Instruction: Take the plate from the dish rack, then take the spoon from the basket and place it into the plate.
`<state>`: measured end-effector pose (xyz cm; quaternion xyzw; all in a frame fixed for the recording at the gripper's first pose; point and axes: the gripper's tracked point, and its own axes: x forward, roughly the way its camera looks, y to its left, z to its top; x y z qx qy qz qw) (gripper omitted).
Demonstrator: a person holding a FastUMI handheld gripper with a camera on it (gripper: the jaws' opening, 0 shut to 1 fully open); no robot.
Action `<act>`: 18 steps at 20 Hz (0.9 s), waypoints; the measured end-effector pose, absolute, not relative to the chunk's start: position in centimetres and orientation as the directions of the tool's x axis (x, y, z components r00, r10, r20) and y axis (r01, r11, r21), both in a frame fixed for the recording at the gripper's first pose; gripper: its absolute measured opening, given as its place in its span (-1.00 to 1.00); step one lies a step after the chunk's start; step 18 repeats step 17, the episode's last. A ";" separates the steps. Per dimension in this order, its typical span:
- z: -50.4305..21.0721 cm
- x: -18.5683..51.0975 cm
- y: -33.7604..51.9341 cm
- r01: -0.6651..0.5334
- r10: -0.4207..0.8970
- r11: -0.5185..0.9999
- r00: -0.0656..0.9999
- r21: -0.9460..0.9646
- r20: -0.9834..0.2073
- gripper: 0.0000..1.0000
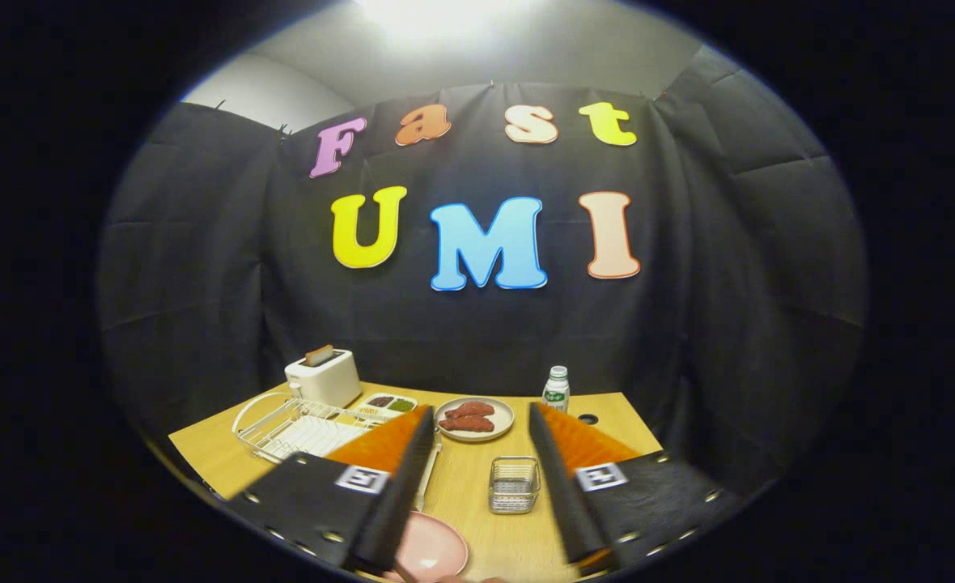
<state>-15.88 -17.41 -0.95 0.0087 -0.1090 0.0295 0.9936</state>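
My gripper (481, 411) is open above the wooden table (477, 502), with nothing between its fingers. A pink plate (433, 549) lies flat on the table close under the left finger, partly hidden by it. On the plate's near edge rests a thin brownish stick-like piece (403, 572); I cannot tell if it is the spoon. A small wire basket (514, 484) stands between the fingers, and nothing shows inside it. The white wire dish rack (295, 427) sits beyond the left finger and holds no plate that I can see.
A white toaster (324, 377) with a slice in it stands behind the rack. Beside it is a small tray of condiments (388, 402). A beige plate with red meat (475, 419) and a small white bottle (557, 389) sit at the table's far edge.
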 end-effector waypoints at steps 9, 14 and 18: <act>-3.0 -13.1 -25.1 -0.003 -0.031 0.995 0.947 0.104 0.319 0.93; -8.5 -9.0 -29.3 0.020 -0.048 0.996 0.944 0.089 0.326 0.94; -11.0 -7.2 -30.7 0.015 -0.046 0.995 0.946 0.098 0.321 0.94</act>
